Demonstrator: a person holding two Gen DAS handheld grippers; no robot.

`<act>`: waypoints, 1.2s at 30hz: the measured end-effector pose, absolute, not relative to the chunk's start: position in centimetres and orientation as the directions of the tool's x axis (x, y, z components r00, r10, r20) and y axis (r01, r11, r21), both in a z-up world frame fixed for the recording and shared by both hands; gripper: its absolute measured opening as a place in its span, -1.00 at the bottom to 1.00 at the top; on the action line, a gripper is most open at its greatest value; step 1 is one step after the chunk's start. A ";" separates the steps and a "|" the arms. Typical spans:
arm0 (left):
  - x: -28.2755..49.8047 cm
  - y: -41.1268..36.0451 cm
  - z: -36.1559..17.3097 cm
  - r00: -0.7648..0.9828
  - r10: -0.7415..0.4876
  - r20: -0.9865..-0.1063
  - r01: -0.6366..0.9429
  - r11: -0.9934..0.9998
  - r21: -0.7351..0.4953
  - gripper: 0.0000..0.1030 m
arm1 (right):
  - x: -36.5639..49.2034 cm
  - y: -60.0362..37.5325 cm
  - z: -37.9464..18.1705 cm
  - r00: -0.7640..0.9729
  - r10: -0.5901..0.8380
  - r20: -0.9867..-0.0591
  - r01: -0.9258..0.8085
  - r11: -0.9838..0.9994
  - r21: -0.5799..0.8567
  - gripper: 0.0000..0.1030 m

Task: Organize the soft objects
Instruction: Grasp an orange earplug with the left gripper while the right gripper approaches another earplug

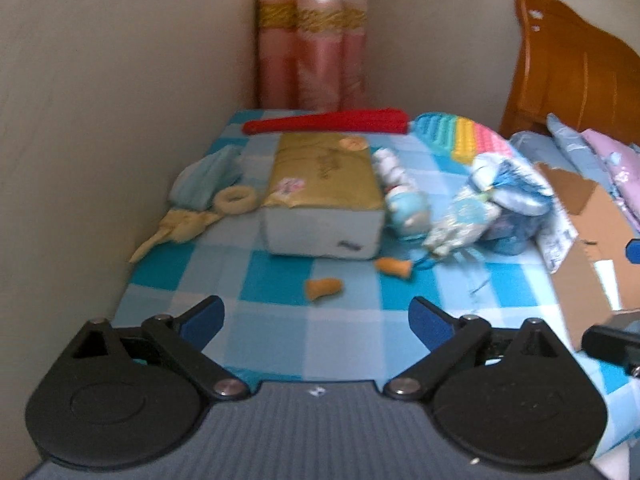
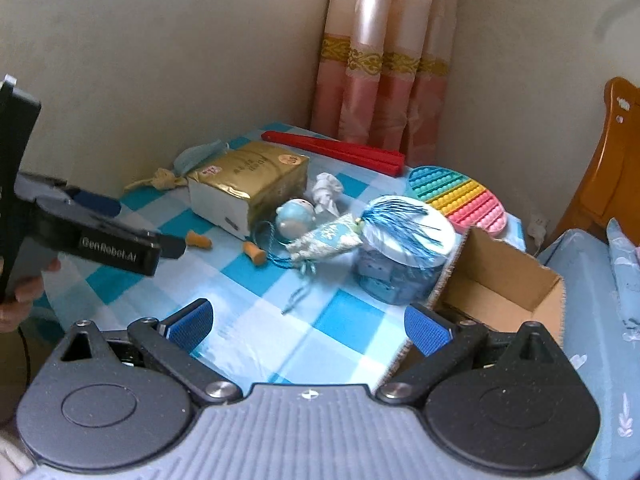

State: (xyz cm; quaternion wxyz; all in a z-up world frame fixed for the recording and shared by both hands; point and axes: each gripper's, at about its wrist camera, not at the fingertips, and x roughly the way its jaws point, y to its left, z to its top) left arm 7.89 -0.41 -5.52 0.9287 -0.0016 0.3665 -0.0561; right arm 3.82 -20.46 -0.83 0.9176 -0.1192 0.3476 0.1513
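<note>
Both the left gripper [image 1: 316, 322] and the right gripper [image 2: 308, 326] are held with jaws apart and empty above the table [image 2: 256, 344]. An approach step is judged in hand. The soft objects lie at 12 o'clock: orange earplug [image 1: 323, 289] nearest. Next, descent over it is required.

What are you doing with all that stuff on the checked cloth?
A person is tidying soft things on the blue checked cloth with a gripper in each hand. Both the left gripper and the right gripper are open and hold nothing. Two orange earplugs lie just ahead of the left gripper, in front of the gold tissue pack. An open cardboard box waits empty on the right.
</note>
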 end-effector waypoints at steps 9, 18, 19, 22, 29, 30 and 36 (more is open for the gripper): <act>9.8 1.0 -6.9 0.706 -0.100 -0.701 0.072 0.995 -0.069 0.91 | 5.4 -17.0 -3.2 0.690 0.190 -0.698 -0.399 0.905 -0.148 1.00; 12.6 0.5 -8.8 0.678 -0.095 -0.729 0.050 0.995 -0.083 0.91 | 7.5 -14.8 -6.9 0.603 0.238 -0.761 -0.467 0.879 -0.095 1.00; 12.9 0.3 -9.0 0.674 -0.094 -0.733 0.049 0.995 -0.083 0.91 | 7.8 -14.7 -7.2 0.596 0.241 -0.766 -0.470 0.878 -0.090 1.00; 13.6 0.0 -9.7 0.667 -0.090 -0.740 0.046 0.996 -0.079 0.91 | 8.2 -14.6 -8.0 0.586 0.244 -0.773 -0.477 0.875 -0.085 1.00; 14.4 -0.6 -10.3 0.674 -0.025 -0.739 0.020 1.000 -0.015 0.90 | 8.6 -15.1 -9.0 0.578 0.245 -0.778 -0.472 0.878 -0.074 1.00; 14.3 -0.6 -10.3 0.677 -0.015 -0.736 0.016 1.000 -0.006 0.90 | 8.6 -15.1 -9.1 0.578 0.247 -0.778 -0.473 0.878 -0.073 1.00; 13.4 -0.9 -10.0 0.693 0.028 -0.721 -0.012 1.000 0.027 0.70 | 8.3 -15.3 -9.2 0.586 0.253 -0.770 -0.482 0.873 -0.080 1.00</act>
